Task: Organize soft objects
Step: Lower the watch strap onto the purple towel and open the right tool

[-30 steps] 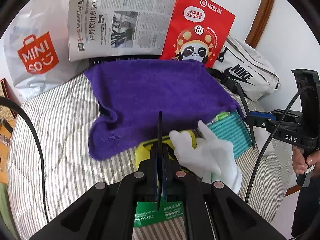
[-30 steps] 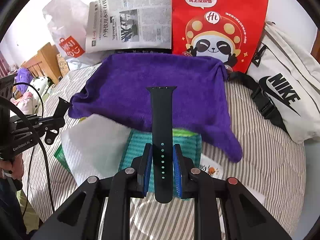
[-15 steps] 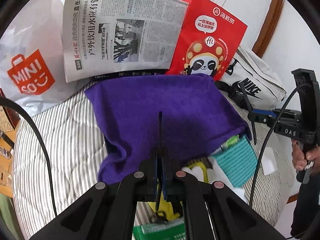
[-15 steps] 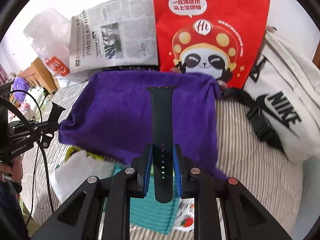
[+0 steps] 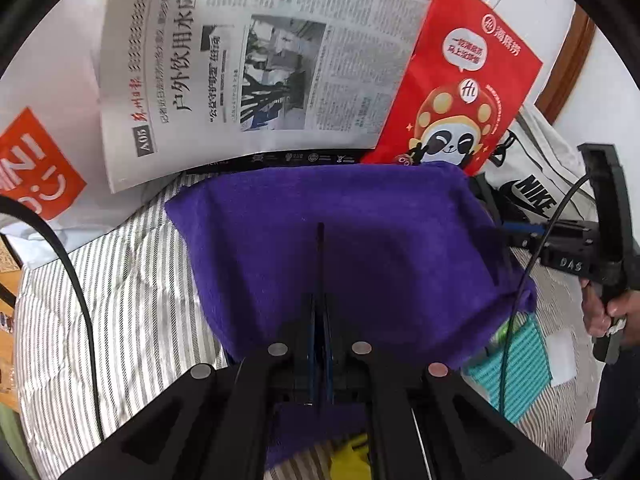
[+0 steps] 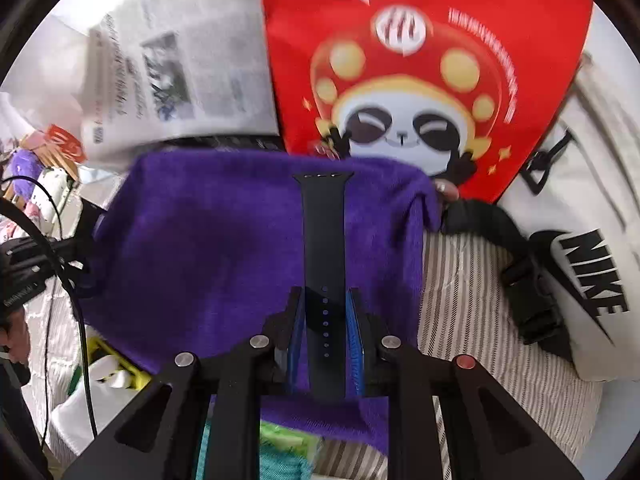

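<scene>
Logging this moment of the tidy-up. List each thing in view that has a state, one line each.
Right gripper: shut on the black watch strap, flat face up.
Left gripper: shut on a thin dark strip seen edge-on.
Purple towel: spread over the striped bedding, edges rumpled.
Red paper bag: upright.
Newspaper: propped up, folded.
White Nike bag: lying down, buckle strap loose.
</scene>
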Tool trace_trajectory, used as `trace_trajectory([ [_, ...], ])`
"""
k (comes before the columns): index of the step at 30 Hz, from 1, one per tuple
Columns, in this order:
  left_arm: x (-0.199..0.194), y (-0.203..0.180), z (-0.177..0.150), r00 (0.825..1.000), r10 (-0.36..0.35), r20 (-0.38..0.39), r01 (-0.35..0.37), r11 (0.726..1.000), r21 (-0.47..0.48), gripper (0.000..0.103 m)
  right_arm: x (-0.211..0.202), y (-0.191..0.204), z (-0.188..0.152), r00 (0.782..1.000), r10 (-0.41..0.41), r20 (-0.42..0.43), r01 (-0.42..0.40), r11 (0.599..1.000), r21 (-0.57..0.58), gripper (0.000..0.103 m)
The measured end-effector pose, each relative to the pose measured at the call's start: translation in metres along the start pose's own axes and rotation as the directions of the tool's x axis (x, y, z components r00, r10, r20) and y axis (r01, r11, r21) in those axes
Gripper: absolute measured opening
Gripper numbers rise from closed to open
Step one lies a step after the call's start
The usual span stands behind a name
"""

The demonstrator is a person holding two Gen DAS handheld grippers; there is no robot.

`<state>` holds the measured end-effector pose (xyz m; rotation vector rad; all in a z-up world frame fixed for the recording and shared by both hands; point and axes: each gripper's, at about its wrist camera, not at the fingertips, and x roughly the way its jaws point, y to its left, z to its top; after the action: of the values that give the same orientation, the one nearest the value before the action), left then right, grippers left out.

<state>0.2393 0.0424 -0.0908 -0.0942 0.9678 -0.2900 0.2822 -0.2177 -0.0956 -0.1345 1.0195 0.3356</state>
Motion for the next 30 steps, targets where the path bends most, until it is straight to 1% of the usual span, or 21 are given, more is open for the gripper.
trace_trajectory([
  [3, 0.011, 0.003, 0.003, 1.000, 0.000, -0.014, 0.000, 1.000, 0.001, 0.004, 0.020, -0.005, 0.000, 0.999, -0.011, -0.042, 0.011, 1.000, 0.006, 0.020],
  [8, 0.027, 0.008, 0.005, 1.000, 0.006, -0.029, -0.006, 1.000, -0.007, 0.004, 0.044, -0.011, -0.002, 0.996, -0.015, -0.089, 0.017, 1.000, 0.020, 0.020],
  [12, 0.038, 0.014, 0.006, 0.999, 0.009, -0.048, -0.010, 1.000, -0.017, 0.004, 0.053, -0.012, -0.005, 0.994, -0.019, -0.109, 0.021, 1.000, 0.015, 0.021],
  [15, 0.045, 0.016, 0.005, 0.998, 0.017, -0.060, -0.019, 1.000, -0.017, 0.004, 0.058, -0.011, -0.008, 0.993, -0.024, -0.118, 0.025, 1.000, 0.008, 0.021],
  [17, 0.049, 0.017, 0.005, 0.998, 0.022, -0.067, -0.024, 1.000, -0.020, 0.004, 0.058, -0.009, -0.009, 0.994, -0.031, -0.109, 0.032, 0.999, 0.002, 0.021],
  [21, 0.058, 0.016, 0.005, 0.995, 0.053, -0.080, -0.054, 0.999, -0.007, 0.004, 0.060, -0.006, -0.007, 0.994, -0.026, -0.104, 0.027, 1.000, 0.008, 0.022],
  [24, 0.060, 0.014, 0.005, 0.994, 0.063, -0.086, -0.063, 0.998, 0.000, 0.005, 0.060, -0.007, -0.008, 0.994, -0.018, -0.104, 0.019, 1.000, 0.006, 0.029],
  [26, 0.061, 0.013, 0.005, 0.994, 0.070, -0.088, -0.070, 0.998, 0.005, 0.005, 0.059, -0.009, -0.009, 0.994, -0.017, -0.108, 0.019, 1.000, 0.014, 0.036],
  [28, 0.061, 0.012, 0.005, 0.993, 0.076, -0.091, -0.075, 0.997, 0.010, 0.005, 0.054, -0.011, -0.009, 0.993, -0.033, -0.109, 0.035, 0.999, 0.014, 0.037],
  [30, 0.061, 0.010, 0.004, 0.992, 0.084, -0.094, -0.083, 0.996, 0.015, 0.005, 0.046, -0.010, -0.009, 0.994, -0.055, -0.092, 0.056, 0.998, 0.002, 0.038],
])
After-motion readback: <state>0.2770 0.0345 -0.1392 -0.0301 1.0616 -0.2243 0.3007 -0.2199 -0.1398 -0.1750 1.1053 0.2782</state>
